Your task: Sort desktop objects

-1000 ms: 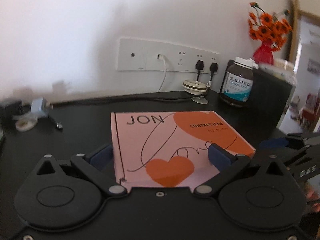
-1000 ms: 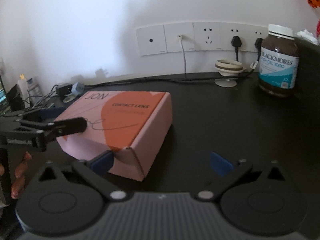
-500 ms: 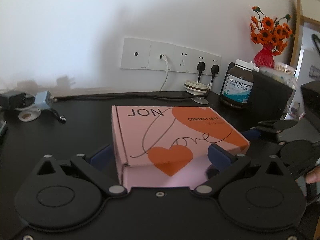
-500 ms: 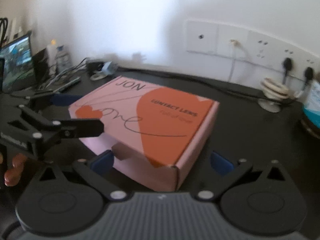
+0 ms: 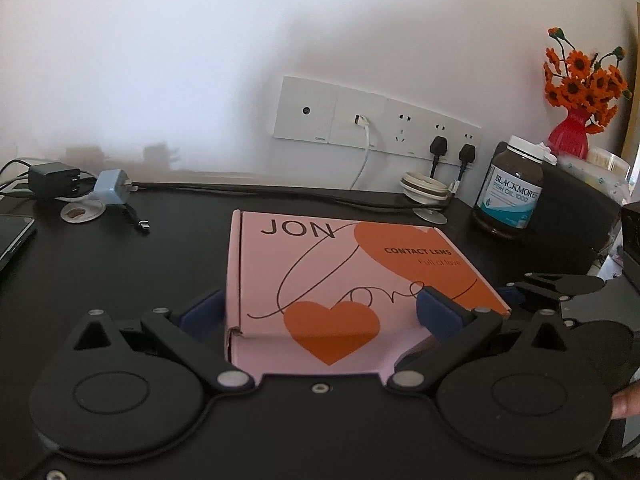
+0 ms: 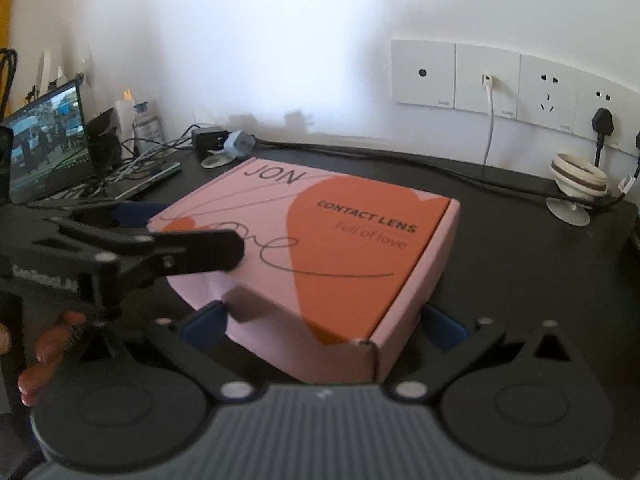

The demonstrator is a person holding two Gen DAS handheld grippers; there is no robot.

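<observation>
A pink and orange contact lens box (image 5: 340,280) lies on the black desk (image 5: 120,272). My left gripper (image 5: 320,314) stands open around the box's near end, one blue pad at its left side and one over its top right. My right gripper (image 6: 324,326) is open around a corner of the same box (image 6: 320,248), a blue pad on each side. In the right wrist view the left gripper (image 6: 120,256) reaches in from the left with a finger over the box top. In the left wrist view the right gripper (image 5: 560,292) shows at the box's right.
A brown fish oil bottle (image 5: 510,192) stands at the back right beside a red vase of orange flowers (image 5: 576,120). Wall sockets (image 5: 376,120) with cables run along the back. Chargers (image 5: 80,188) lie at the back left. A lit screen (image 6: 44,140) stands far left.
My right gripper has swung left and closed in on the box's corner, which now sits between its fingers. My left gripper has stayed around the box's near end.
</observation>
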